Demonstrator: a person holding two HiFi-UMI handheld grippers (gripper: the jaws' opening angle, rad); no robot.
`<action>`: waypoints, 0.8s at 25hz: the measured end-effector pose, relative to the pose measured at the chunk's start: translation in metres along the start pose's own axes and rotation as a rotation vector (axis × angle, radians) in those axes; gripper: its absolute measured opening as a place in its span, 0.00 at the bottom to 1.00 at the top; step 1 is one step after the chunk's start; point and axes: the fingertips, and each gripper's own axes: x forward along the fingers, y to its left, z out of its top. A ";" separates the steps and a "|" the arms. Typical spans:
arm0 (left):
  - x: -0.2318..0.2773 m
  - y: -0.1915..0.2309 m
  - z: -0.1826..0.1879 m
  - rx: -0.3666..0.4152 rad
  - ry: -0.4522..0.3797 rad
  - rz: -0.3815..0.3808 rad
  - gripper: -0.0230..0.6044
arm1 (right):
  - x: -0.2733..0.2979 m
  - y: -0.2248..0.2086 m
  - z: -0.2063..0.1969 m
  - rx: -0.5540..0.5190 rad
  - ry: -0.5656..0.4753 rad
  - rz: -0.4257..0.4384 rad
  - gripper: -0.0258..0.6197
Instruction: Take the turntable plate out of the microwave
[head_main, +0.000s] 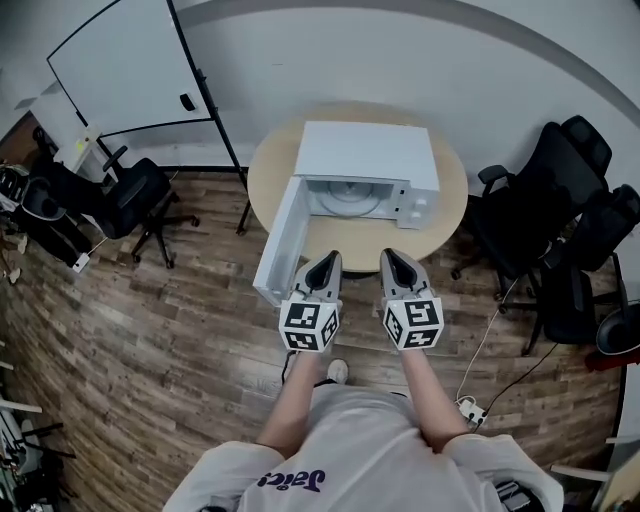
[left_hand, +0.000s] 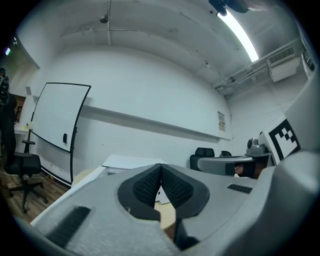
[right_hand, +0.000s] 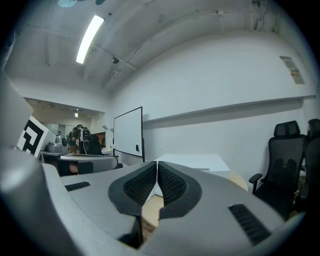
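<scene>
Held side by side before the body: grey left gripper (head_main: 324, 264) and grey right gripper (head_main: 400, 262), both jaws pressed together, empty, at near edge of round wooden tabletop (head_main: 455, 195). Beyond, white microwave (head_main: 368, 150), door (head_main: 280, 235) swung open to left. Inside, pale round turntable plate (head_main: 347, 198), untouched. Approach step, seemingly; next: open jaws, reach in for plate rim.

One microwave (head_main: 365, 165), one turntable plate (head_main: 345, 198) inside, one round table (head_main: 262, 175), one whiteboard (head_main: 120, 65) far left, one left gripper (head_main: 327, 259), one right gripper (head_main: 397, 257).
</scene>
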 end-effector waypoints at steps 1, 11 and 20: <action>0.003 0.007 -0.002 -0.002 0.006 -0.006 0.06 | 0.007 0.003 -0.002 -0.003 0.007 -0.005 0.07; 0.027 0.041 -0.028 -0.074 0.051 -0.039 0.06 | 0.038 -0.003 -0.032 -0.011 0.086 -0.097 0.07; 0.074 0.039 -0.055 -0.089 0.102 -0.099 0.06 | 0.080 -0.023 -0.043 0.007 0.102 -0.090 0.07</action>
